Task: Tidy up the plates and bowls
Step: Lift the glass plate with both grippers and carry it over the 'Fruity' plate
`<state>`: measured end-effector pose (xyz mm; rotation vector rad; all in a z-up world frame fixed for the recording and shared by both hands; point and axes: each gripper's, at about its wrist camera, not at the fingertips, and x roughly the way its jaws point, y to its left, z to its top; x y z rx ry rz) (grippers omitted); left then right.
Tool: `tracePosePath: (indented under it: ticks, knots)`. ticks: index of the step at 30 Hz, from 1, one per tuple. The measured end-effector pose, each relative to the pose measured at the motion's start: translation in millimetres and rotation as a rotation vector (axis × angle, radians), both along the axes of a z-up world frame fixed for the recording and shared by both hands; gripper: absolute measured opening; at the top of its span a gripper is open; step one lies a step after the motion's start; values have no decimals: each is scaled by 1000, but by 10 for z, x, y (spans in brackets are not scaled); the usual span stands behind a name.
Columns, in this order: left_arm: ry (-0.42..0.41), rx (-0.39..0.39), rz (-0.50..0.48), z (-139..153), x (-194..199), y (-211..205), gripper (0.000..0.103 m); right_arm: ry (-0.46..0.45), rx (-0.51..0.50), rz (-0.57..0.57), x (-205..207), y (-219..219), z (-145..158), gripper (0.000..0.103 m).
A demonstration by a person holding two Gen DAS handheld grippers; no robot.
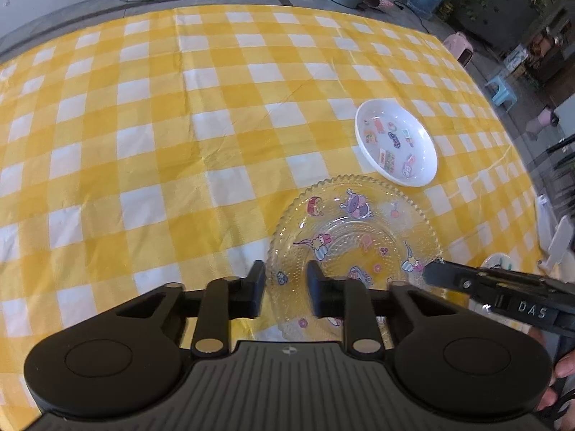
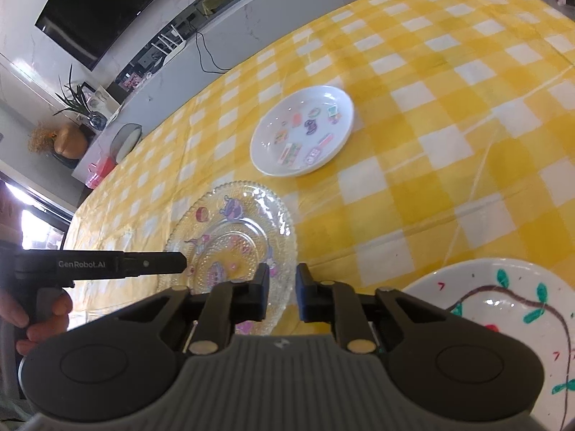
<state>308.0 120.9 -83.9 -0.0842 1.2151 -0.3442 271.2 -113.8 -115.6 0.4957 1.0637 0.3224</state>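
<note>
In the left wrist view the glass plate [image 1: 354, 248] lies on the bench [image 1: 143, 125] at lower centre right, with the white plate [image 1: 395, 143] just behind it toward the upper right, close but apart. In the right wrist view the glass plate [image 2: 233, 240] sits left of centre, the white plate [image 2: 302, 131] above it, and a painted bowl [image 2: 503, 323] at the lower right corner.
</note>
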Motion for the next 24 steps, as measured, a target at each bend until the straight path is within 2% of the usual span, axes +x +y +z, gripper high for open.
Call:
tracePosePath:
  ticks: [12, 18, 24]
  knots:
    - [-53, 15, 24, 67, -20, 24, 20, -21, 19, -17, -43, -43, 40, 5]
    - [-109, 30, 14, 234, -69, -18, 20, -54, 39, -26, -89, -90, 141, 5]
    - [-141, 41, -22, 446, -97, -162, 20, -58, 75, -88, -120, -243, 215, 5]
